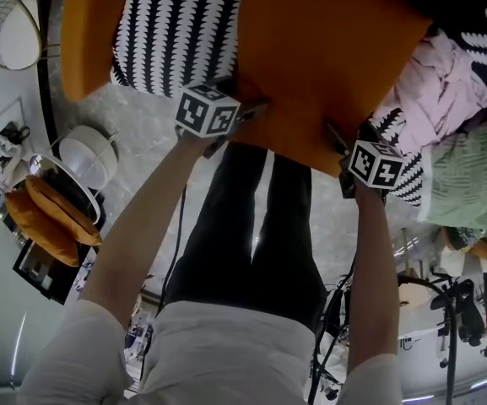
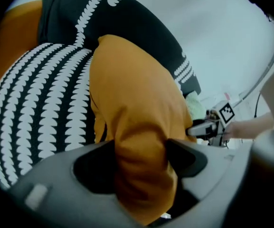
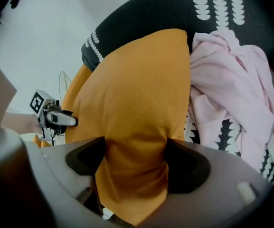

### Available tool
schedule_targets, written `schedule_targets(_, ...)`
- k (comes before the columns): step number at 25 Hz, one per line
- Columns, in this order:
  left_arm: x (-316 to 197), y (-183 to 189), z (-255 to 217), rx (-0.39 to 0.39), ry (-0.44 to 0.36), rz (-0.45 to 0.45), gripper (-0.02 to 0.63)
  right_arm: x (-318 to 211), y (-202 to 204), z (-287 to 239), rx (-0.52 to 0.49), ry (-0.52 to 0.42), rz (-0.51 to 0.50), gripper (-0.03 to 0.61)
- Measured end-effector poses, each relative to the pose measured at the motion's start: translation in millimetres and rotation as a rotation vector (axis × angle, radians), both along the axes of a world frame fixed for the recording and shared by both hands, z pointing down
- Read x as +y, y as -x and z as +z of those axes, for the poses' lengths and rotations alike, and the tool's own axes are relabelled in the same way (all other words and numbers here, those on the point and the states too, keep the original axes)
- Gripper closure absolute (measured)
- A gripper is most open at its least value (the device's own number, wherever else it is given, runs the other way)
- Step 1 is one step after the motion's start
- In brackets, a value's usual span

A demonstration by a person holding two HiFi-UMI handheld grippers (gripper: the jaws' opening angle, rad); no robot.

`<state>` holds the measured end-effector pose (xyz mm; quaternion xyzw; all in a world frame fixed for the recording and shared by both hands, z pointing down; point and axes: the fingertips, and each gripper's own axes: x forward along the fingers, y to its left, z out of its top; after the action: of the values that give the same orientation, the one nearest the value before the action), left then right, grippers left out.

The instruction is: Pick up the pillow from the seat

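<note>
One orange pillow (image 1: 327, 66) stands in front of the black, white-patterned seat back (image 3: 212, 13), caught at its two near corners. Both the left gripper (image 2: 141, 160) and the right gripper (image 3: 137, 160) have their jaws pressed onto a bunched fold of its fabric, one at each corner. Just left of it lies a black-and-white striped cushion (image 1: 180, 32), and just right a pink cloth (image 1: 446, 91).

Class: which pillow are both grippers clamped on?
The big orange pillow: the left gripper and right gripper pinch it. The black-and-white pillow is not gripped.
</note>
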<state>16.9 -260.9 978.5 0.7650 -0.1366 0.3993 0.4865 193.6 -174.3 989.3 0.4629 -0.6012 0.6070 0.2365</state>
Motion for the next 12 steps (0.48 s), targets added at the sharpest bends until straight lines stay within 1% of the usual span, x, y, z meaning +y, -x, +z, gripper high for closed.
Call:
schedule_targets(3, -1.6, -4.1, -3.7, 0.013, -0.034, 0.015, 0.335, -5.7, 2.5, -3.6, 0.004, -0.026, -0.024, 0.235)
schedule_targets(7, -5.6, -10.3, -21.2, 0.034, -0.085, 0.043, 0.419, -16.9, 9.3, -21.5, 0.005, -0.062, -0.048, 0.352)
schedule_targets(9, -7.9, -11.4, -34.2, 0.054, -0.122, 0.038, 0.440, -21.1, 12.2, -34.2, 0.006, -0.094, -0.031, 0.396)
schedule_targets(12, -8.3, -13.6, -57.1, 0.078, -0.171, 0.019, 0.453, -22.6, 12.0, -57.5, 0.010, -0.139, 0.003, 0.440)
